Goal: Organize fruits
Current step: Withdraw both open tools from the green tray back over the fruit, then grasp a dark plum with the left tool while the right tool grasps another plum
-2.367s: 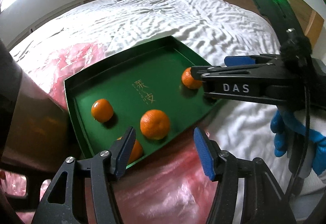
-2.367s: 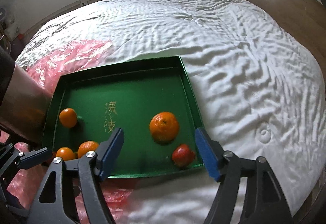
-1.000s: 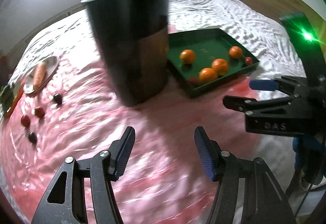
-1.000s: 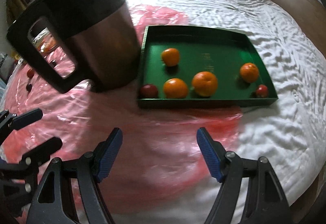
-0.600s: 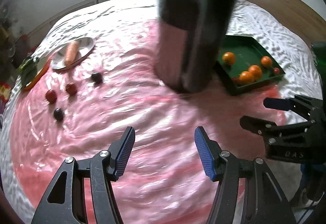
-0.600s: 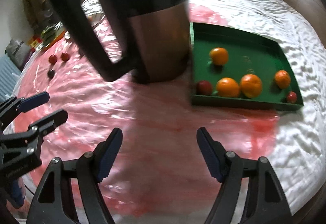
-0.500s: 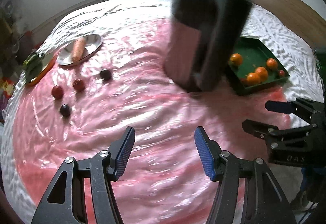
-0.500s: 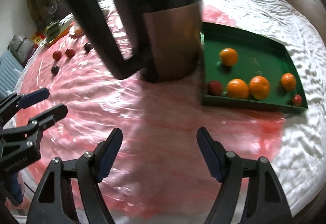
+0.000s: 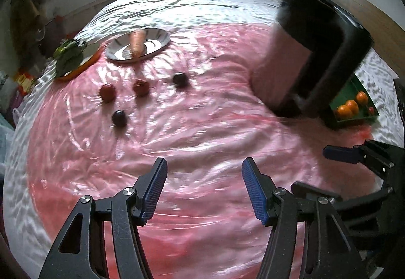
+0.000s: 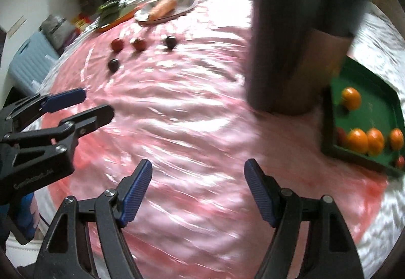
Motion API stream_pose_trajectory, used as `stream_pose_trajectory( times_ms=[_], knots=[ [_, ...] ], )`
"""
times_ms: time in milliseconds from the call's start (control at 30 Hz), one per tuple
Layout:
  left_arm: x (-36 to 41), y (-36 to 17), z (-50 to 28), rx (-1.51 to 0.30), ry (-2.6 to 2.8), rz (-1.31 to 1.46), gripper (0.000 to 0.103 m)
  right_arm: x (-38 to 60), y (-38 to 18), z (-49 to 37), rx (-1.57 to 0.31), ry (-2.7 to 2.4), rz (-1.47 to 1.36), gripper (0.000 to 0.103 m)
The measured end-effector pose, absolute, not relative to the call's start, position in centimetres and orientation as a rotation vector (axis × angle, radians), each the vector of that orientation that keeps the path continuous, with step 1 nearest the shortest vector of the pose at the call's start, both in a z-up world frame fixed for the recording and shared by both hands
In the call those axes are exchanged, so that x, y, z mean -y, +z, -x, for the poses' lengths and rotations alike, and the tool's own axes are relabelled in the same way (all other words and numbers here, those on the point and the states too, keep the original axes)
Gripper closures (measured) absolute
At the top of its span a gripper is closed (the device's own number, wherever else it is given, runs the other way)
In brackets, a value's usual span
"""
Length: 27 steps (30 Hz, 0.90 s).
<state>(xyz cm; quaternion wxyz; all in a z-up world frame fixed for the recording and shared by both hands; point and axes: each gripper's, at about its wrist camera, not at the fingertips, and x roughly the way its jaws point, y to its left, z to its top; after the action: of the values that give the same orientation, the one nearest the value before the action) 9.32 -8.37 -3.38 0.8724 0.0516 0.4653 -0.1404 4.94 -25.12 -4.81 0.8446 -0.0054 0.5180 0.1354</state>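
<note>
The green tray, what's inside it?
The green tray holds four oranges and two small red fruits. The big black kettle hides its far corner.

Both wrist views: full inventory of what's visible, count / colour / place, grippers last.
Green tray: 1, green, far right on the bed, beside the kettle.
Oranges: 4, orange, inside the tray.
Small red fruits in tray: 2, red, along its near edge, one at each end.
Loose small fruits: 4, two red and two dark, on the pink sheet at left.
Kettle: 1, black and metallic, between loose fruits and tray.
Metal plate: 1, silver, far left.
Carrot: 1, orange, on the plate.
Leafy greens: 1 bunch, green, on an orange-rimmed dish left of the plate.
Pink sheet: 1, pink, over the white bedding.
Left gripper: open, empty.
Right gripper: open, empty.
</note>
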Motion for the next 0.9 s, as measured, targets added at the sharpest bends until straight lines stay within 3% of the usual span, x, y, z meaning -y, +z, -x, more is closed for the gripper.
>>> stream_pose_trajectory(
  times_ms=[900],
  knots=[
    [-2.5,-6.4,-17.6,-0.973,-0.052,0.077,0.047,16.6,-5.2,-17.1,-1.003,0.398,0.076,0.000]
  ],
)
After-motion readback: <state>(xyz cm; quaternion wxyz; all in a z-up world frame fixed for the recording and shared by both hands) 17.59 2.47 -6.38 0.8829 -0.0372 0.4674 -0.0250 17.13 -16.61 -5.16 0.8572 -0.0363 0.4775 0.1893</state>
